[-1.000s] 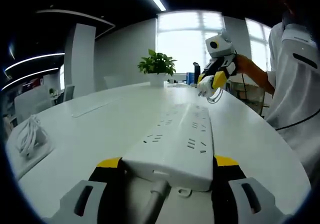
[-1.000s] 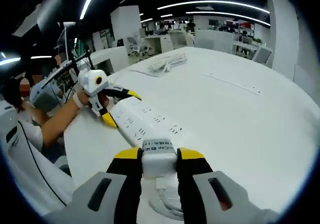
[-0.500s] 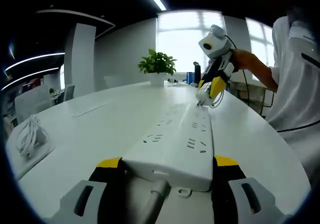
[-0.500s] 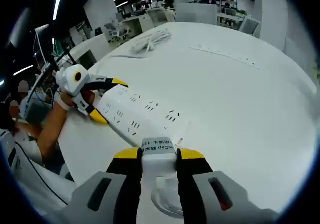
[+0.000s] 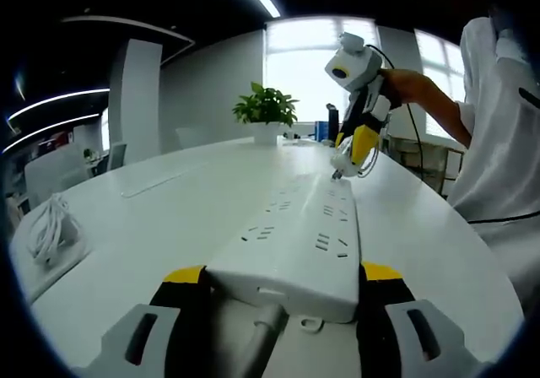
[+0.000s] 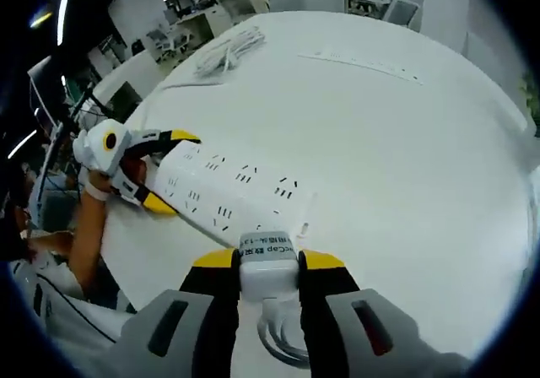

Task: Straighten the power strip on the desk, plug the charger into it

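A long white power strip [image 5: 304,226] lies on the white desk [image 5: 169,218], its cord end clamped between my left gripper [image 5: 283,281]. In the right gripper view the power strip [image 6: 219,197] runs from my left gripper [image 6: 156,171] toward the bottom. My right gripper [image 6: 268,268] is shut on a white charger [image 6: 267,264], whose looped cable [image 6: 274,340] hangs below. In the left gripper view my right gripper [image 5: 348,152] points steeply down at the strip's far end, the charger [image 5: 342,160] at or just above its top.
A coiled white cable [image 5: 46,230] lies at the desk's left edge; it shows far off as a cable bundle [image 6: 226,53]. A thin flat strip [image 6: 359,62] lies across the desk. A potted plant [image 5: 266,112] stands at the far end. A person in white [image 5: 498,142] stands by the right edge.
My right gripper has lifted and tipped steeply nose-down over the strip's far end, bringing the charger closer to it. The left gripper and strip stay put.
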The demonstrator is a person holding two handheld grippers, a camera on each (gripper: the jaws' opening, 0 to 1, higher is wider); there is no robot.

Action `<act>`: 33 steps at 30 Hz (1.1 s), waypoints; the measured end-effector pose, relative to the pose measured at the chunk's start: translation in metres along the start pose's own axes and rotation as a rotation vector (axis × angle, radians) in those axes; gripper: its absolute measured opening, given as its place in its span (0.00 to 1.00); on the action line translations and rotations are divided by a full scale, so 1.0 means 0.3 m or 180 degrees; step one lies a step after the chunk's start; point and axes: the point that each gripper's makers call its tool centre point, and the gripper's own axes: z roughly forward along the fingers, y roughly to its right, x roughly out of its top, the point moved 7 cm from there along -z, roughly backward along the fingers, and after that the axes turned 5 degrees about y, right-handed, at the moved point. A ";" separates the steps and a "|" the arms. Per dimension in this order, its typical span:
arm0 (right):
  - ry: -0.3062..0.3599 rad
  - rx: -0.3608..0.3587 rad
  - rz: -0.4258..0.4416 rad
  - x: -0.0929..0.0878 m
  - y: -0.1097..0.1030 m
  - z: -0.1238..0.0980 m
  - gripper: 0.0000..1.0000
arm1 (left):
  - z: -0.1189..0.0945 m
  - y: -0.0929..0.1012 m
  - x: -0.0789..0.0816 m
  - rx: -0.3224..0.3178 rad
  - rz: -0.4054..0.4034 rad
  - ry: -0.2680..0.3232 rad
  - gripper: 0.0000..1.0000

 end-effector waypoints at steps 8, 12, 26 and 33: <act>-0.0148 -0.0282 0.0037 0.023 -0.029 0.008 0.26 | 0.005 0.003 0.001 0.0026 -0.0007 -0.0015 0.70; -0.0154 -0.0360 0.0053 0.037 -0.027 0.010 0.26 | 0.007 0.004 0.000 0.0036 -0.0009 -0.0021 0.70; -0.0112 -0.0628 0.0026 0.096 -0.051 0.037 0.26 | 0.007 0.009 -0.002 0.0065 -0.0016 -0.0042 0.69; -0.0072 -0.0610 0.0060 0.080 -0.062 0.045 0.27 | 0.007 0.014 -0.005 0.0069 -0.0016 -0.0045 0.70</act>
